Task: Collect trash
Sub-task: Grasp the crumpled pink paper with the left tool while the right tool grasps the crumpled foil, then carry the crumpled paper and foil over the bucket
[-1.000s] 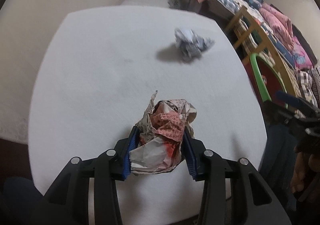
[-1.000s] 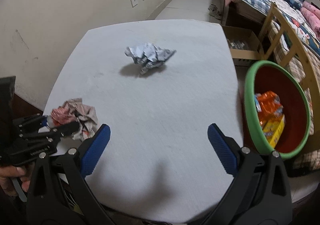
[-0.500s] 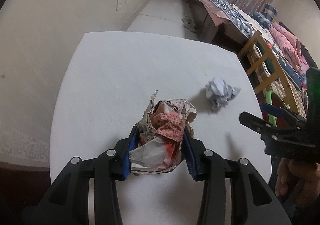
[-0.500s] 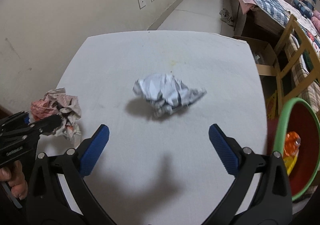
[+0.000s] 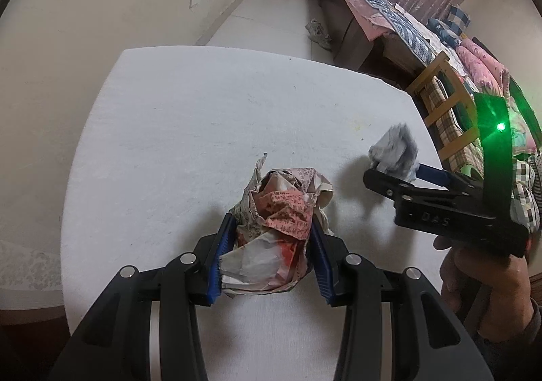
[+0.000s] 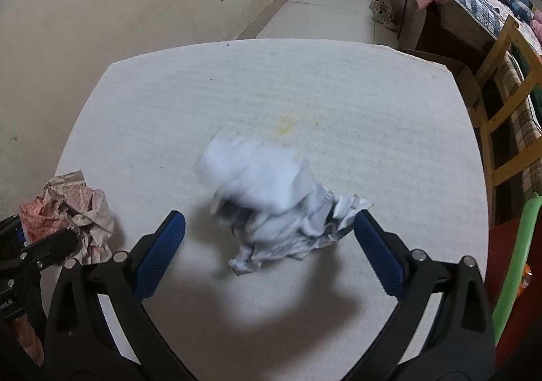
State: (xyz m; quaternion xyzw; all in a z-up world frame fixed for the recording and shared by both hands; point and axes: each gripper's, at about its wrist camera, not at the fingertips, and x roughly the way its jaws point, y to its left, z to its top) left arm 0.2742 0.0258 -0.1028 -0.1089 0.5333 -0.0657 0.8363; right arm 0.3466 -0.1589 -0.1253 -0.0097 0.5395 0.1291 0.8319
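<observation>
Left wrist view. One left gripper [image 5: 271,252], blue pads pinching one crumpled pink-and-red printed paper wad [image 5: 277,228], held over the near edge of the table [image 5: 176,130]. One grey-white crumpled paper wad [image 5: 394,152] near the right edge of the table, partly hidden behind the right gripper [image 5: 399,174] entering from the right. One hand [image 5: 481,282] wrapped around that gripper's black handle; one green light lit on its upright bracket. Table surface white, slightly textured, with a few small dark specks. Room beyond: cream wall with posters, pale floor, one bed with patterned bedding along the right, one wooden frame beside the right edge.

Right wrist view. Right gripper [image 6: 271,245] with jaws spread wide, pads clear of the grey-white crumpled paper wad [image 6: 271,201], which lies on the table between the two fingers near mid-surface; upper part of the wad blurred. Pink-and-red wad [image 6: 64,211] near the left edge, clamped in the left gripper [image 6: 37,252]. One yellow stain [image 6: 286,125] on the white surface past the wad. One green-rimmed red bin [image 6: 511,262] off the right edge, mostly cut off by the frame. Two wads counted in total.
</observation>
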